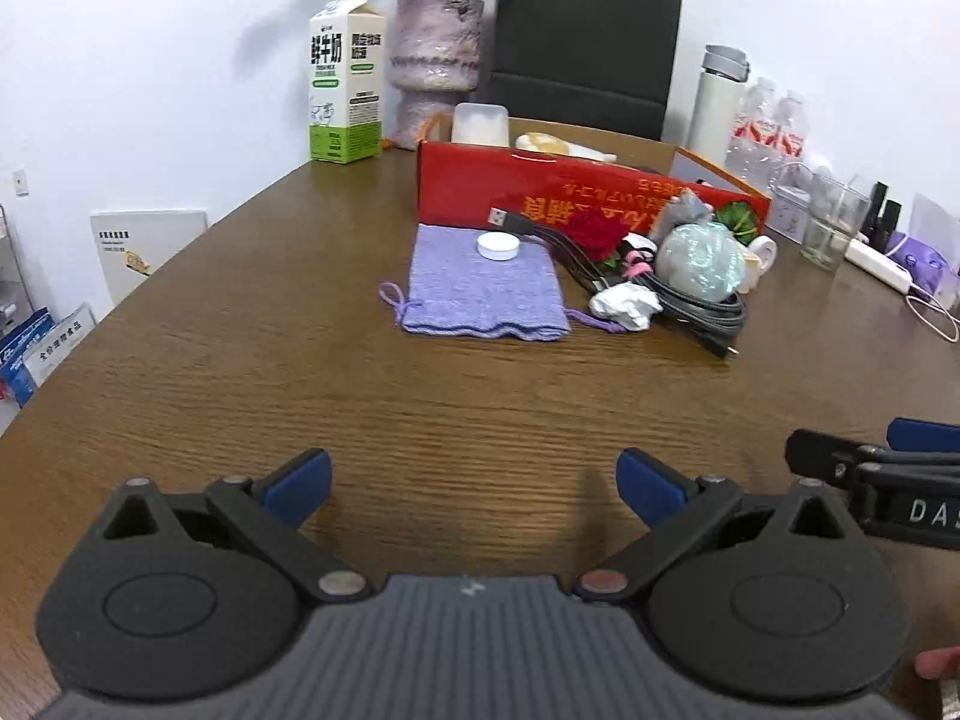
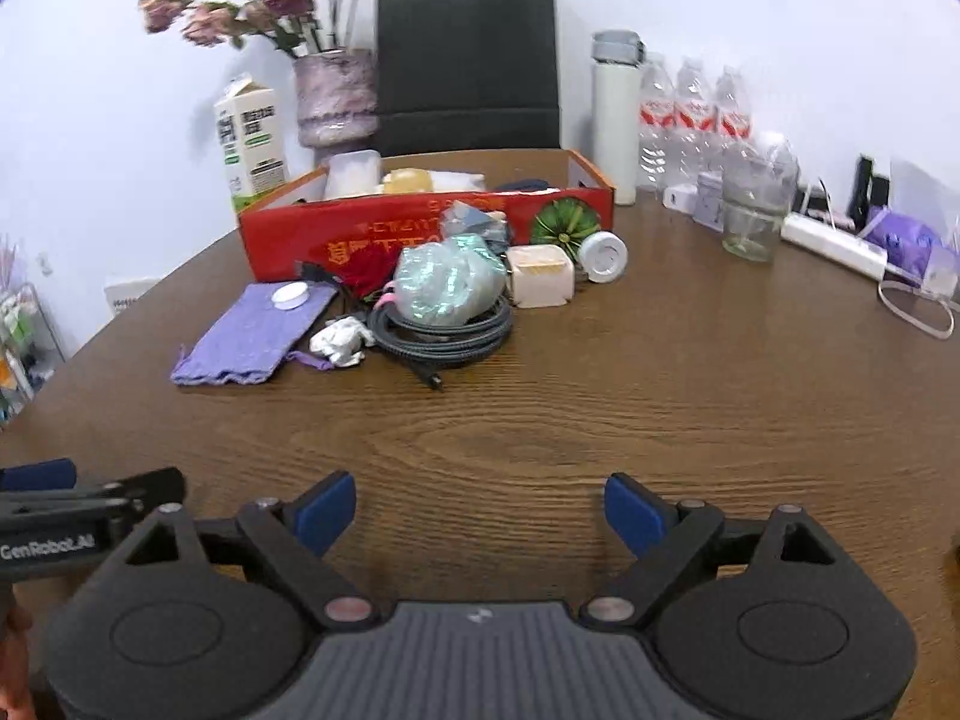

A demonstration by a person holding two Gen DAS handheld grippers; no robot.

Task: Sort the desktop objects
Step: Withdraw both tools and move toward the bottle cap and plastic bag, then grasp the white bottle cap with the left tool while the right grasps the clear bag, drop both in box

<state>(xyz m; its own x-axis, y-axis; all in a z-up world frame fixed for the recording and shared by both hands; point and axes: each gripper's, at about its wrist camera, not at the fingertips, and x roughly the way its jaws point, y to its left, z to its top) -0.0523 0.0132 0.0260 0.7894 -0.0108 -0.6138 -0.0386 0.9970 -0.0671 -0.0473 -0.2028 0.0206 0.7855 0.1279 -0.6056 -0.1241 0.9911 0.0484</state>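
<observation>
A red cardboard box point(image 1: 540, 195) point(image 2: 336, 237) stands at the middle of the wooden table with items inside. In front of it lie a purple cloth pouch point(image 1: 480, 288) point(image 2: 252, 333) with a white round cap point(image 1: 497, 245) point(image 2: 290, 296) on it, a crumpled white tissue point(image 1: 624, 306) point(image 2: 339, 341), a coiled black cable point(image 1: 702, 306) point(image 2: 444, 336), a shiny greenish bag point(image 1: 699, 261) point(image 2: 447, 282), a cream cube point(image 2: 540, 275) and a white round object point(image 2: 603, 257). My left gripper point(image 1: 474, 486) and right gripper point(image 2: 479, 513) are both open and empty, near the front edge, far from the pile.
A milk carton point(image 1: 346, 78) point(image 2: 251, 141), flower vase point(image 1: 435, 60) point(image 2: 335, 99) and black paper bag point(image 1: 585, 42) point(image 2: 468, 60) stand behind the box. A white flask point(image 2: 615, 114), water bottles point(image 2: 690, 114), a glass point(image 2: 750, 222) and a power strip point(image 2: 834, 243) are at the right.
</observation>
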